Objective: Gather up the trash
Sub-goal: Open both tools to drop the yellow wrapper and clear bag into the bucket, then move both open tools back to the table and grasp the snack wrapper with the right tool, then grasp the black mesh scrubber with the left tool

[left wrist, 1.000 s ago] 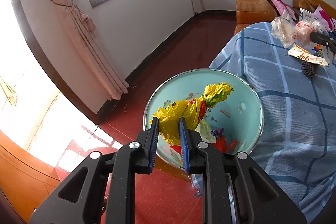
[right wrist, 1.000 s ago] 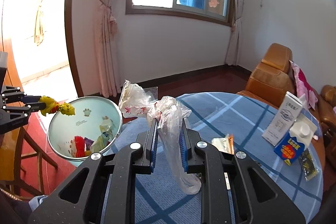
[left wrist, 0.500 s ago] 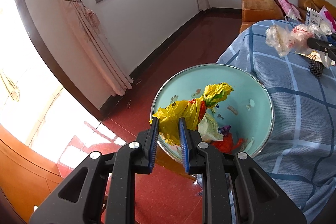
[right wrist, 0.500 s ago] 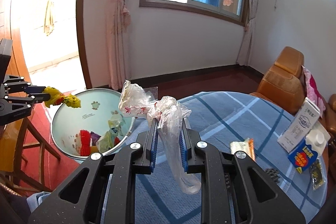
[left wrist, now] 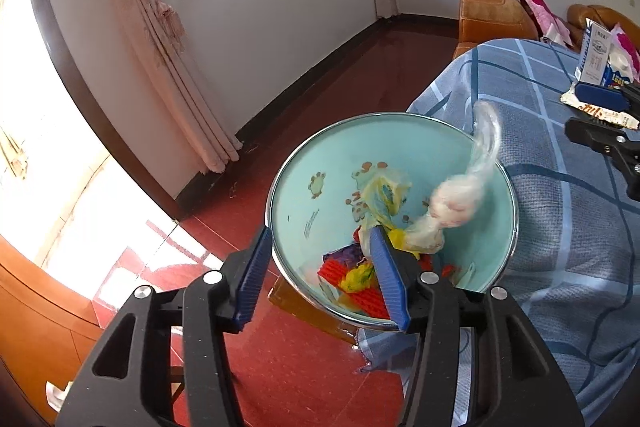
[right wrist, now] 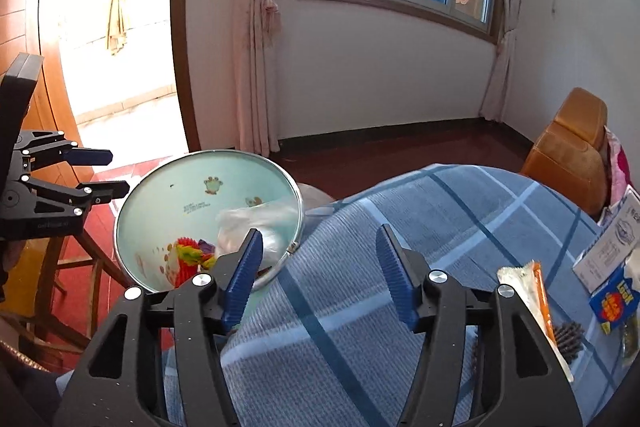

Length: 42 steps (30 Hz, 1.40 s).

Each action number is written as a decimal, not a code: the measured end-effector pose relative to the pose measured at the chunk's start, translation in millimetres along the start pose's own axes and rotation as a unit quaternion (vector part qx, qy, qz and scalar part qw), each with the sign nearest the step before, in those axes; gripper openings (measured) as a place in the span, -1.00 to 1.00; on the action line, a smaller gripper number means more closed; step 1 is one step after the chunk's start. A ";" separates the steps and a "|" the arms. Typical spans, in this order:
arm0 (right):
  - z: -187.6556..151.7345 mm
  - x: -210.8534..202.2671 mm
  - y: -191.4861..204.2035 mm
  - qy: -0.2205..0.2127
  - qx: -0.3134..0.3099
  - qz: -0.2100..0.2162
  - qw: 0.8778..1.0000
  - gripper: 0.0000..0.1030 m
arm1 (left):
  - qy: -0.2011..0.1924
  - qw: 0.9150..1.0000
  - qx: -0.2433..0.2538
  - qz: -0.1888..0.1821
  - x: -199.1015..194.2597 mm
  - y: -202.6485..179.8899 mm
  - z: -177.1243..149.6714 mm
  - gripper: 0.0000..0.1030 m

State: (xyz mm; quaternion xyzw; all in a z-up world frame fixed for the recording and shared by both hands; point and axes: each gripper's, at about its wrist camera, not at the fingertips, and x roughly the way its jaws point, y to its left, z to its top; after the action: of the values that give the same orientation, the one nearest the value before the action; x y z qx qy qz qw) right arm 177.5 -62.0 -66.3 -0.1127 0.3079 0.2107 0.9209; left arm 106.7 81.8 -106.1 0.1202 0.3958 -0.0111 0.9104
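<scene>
Both jaws just opened, empty; clear plastic bag (left wrist: 460,203) dropping into our mint-green round bin (left wrist: 508,195); snack wrapper (right wrist: 528,291) and cartons (right wrist: 612,267) remain on the surface.

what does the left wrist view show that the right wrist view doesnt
Only the left wrist view: the yellow bag dropping into the bin, and the clear bag's long tail; it looks blurred, caught mid-drop. The left claw stands open from behind.

Only the right wrist view: the orange-striped wrapper on the cloth, the dark pine cone, and a wooden stool beside the bin.

Both: the mint bin, the blue checked cloth, the milk carton, the orange sofa, and the right claw, open with nothing between its pads.
</scene>
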 end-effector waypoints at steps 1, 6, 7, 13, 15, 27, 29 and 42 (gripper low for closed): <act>-1.8 -2.0 -0.1 0.000 0.000 -0.004 1.000 0.16 | -0.002 1.000 -0.002 -0.001 -1.5 0.4 -0.1 0.04; -15.6 -33.3 -14.4 -0.017 0.012 -0.070 0.997 0.21 | -0.009 1.000 -0.011 -0.003 -5.3 2.6 0.1 0.15; -19.8 -40.7 -21.4 -0.022 0.022 -0.084 0.996 0.23 | -0.008 1.000 -0.012 -0.005 -4.1 1.2 -0.7 0.15; -51.6 -79.7 -86.0 -0.029 0.141 -0.200 0.969 0.40 | 0.003 1.000 0.005 -0.025 3.0 -21.9 -6.3 0.16; -62.6 -78.8 -103.0 -0.013 0.174 -0.205 0.963 0.40 | 0.002 0.999 0.012 -0.031 2.2 -27.2 -7.1 0.16; -75.7 -63.6 -117.5 0.013 0.227 -0.181 0.957 0.37 | 0.004 0.999 0.018 -0.037 2.9 -34.1 -10.0 0.16; -75.4 -61.4 -120.3 0.016 0.233 -0.172 0.957 0.22 | 0.004 0.999 0.019 -0.038 3.4 -35.0 -9.6 0.16; -81.8 -69.6 -129.2 0.034 0.217 -0.156 0.963 -0.69 | -0.016 0.998 0.034 -0.056 -11.1 -55.9 5.5 0.16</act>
State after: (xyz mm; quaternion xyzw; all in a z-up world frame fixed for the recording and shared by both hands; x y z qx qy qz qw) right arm 143.8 -226.2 -77.7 0.0365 0.3557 -0.0118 0.9338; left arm 96.6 25.4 -106.2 0.1291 0.3863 -0.0773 0.9100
